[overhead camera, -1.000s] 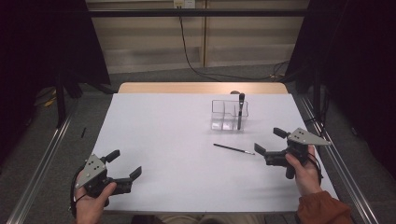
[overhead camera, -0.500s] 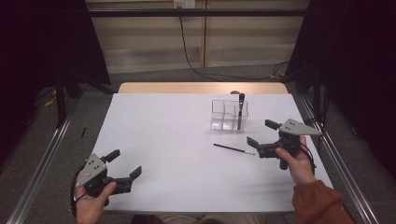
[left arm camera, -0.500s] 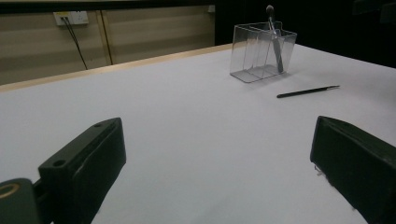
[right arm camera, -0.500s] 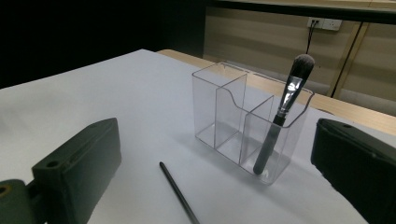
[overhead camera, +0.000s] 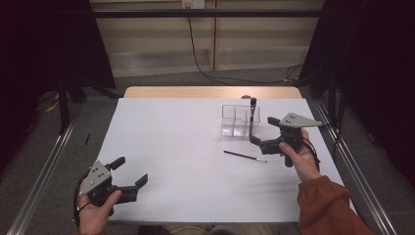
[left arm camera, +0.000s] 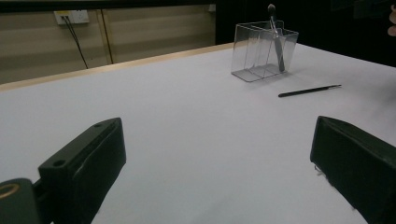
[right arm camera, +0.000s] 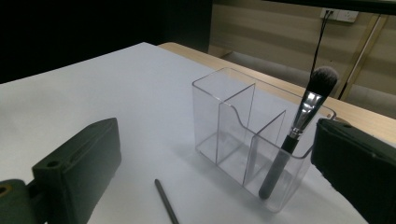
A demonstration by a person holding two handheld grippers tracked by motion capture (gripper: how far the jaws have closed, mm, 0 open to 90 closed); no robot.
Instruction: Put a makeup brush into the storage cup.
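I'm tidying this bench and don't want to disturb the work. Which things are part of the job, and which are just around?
In the job:
thin brush, flat on the table
clear organiser
big brush, upright in its end slot
right claw, open, near them

Just around:
left claw, open, idle at the near edge
white table
wall cable

thin brush cut off at btm edge in right gripper view, tip unseen
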